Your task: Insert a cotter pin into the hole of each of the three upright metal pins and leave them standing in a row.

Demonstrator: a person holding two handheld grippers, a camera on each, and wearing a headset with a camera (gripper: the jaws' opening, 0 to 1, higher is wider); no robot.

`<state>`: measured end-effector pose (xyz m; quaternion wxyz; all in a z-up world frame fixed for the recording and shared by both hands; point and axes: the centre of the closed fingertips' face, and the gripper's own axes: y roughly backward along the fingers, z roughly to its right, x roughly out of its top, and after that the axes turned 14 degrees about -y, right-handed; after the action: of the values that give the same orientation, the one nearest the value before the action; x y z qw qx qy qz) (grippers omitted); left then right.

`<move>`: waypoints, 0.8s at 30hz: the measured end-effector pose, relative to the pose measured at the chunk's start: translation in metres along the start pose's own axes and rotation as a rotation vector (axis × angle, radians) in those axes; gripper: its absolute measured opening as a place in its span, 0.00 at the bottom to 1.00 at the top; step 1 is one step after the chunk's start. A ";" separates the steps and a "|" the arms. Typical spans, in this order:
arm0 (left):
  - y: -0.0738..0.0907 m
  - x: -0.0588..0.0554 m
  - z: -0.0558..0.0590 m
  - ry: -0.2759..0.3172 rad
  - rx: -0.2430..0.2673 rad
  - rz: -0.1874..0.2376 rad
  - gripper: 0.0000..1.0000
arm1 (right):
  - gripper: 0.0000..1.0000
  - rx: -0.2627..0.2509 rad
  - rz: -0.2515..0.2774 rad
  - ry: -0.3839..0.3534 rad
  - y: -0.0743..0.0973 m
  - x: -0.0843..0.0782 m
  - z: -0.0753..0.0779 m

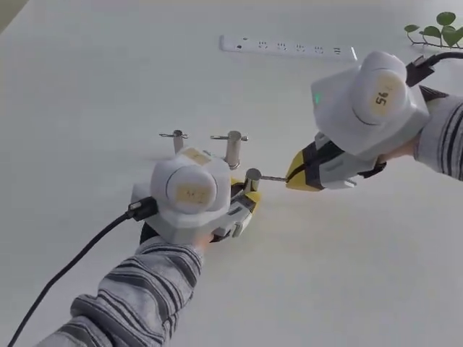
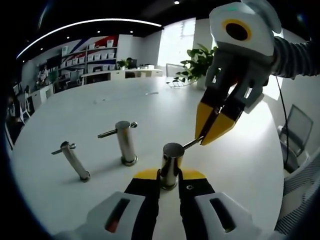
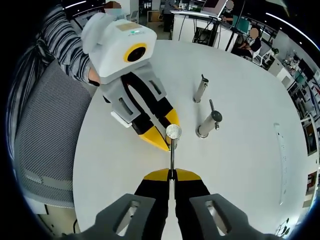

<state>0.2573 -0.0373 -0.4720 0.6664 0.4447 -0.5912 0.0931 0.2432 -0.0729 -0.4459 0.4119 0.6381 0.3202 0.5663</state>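
Observation:
Three upright metal pins stand on the white table (image 1: 87, 87). The far pin (image 1: 178, 140) and the middle pin (image 1: 233, 147) each carry a cotter pin through the top. My left gripper (image 1: 249, 199) is shut on the near pin (image 1: 252, 178), holding it low on the shaft (image 2: 170, 162). My right gripper (image 1: 291, 178) is shut on a cotter pin (image 1: 273, 178) whose tip touches the side of that pin's head. In the right gripper view the cotter pin (image 3: 171, 158) runs straight from my jaws to the pin's top (image 3: 174, 131).
A white power strip (image 1: 288, 48) lies at the table's far side, and a green plant (image 1: 438, 29) sits at the far right corner. A grey mesh chair (image 3: 45, 130) stands beside the table. The left gripper's black cable (image 1: 65, 271) trails over the near table.

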 end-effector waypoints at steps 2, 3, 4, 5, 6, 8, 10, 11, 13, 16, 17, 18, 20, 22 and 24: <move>0.000 0.000 0.001 -0.016 -0.001 0.001 0.10 | 0.00 0.010 0.015 -0.014 0.000 0.003 -0.002; 0.000 0.000 0.001 -0.022 -0.002 0.001 0.10 | 0.00 0.010 0.019 -0.010 0.001 0.005 -0.002; 0.000 0.000 0.001 -0.023 -0.002 0.001 0.10 | 0.00 0.009 0.020 -0.008 0.001 0.006 -0.002; 0.000 -0.001 0.001 -0.024 -0.002 0.000 0.10 | 0.00 0.010 0.021 -0.007 0.000 0.007 -0.003; 0.000 -0.001 0.001 -0.023 -0.001 0.000 0.10 | 0.00 0.010 0.021 -0.007 0.000 0.008 -0.003; 0.000 -0.001 0.001 -0.023 0.000 0.001 0.10 | 0.00 0.010 0.022 -0.006 -0.001 0.009 -0.003; -0.001 -0.002 0.000 -0.025 0.002 0.000 0.10 | 0.00 0.009 0.022 -0.006 -0.002 0.009 -0.002; -0.001 -0.002 0.000 -0.027 0.003 0.000 0.10 | 0.00 0.010 0.023 -0.007 -0.002 0.010 -0.002; -0.001 -0.002 0.000 -0.031 0.004 0.000 0.10 | 0.00 0.008 0.025 -0.008 -0.003 0.012 -0.003; -0.001 -0.002 0.000 -0.043 0.003 -0.001 0.10 | 0.00 0.008 0.027 -0.013 -0.004 0.014 -0.003; -0.001 -0.003 0.000 -0.043 0.004 -0.001 0.10 | 0.00 0.008 0.029 -0.021 -0.005 0.015 -0.003; -0.001 -0.003 0.000 -0.042 0.004 -0.001 0.10 | 0.00 0.009 0.032 -0.030 -0.006 0.016 -0.003; -0.001 -0.003 0.000 -0.039 0.005 -0.001 0.10 | 0.00 0.007 0.036 -0.031 -0.007 0.017 -0.002; -0.001 -0.003 0.000 -0.040 0.006 -0.002 0.10 | 0.00 0.009 0.044 -0.036 -0.009 0.019 -0.003; -0.001 -0.003 0.000 -0.038 0.007 -0.003 0.10 | 0.00 0.010 0.048 -0.041 -0.010 0.021 -0.003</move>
<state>0.2571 -0.0372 -0.4751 0.6535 0.4496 -0.6029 0.0858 0.2437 -0.0496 -0.4447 0.4016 0.6591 0.2992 0.5610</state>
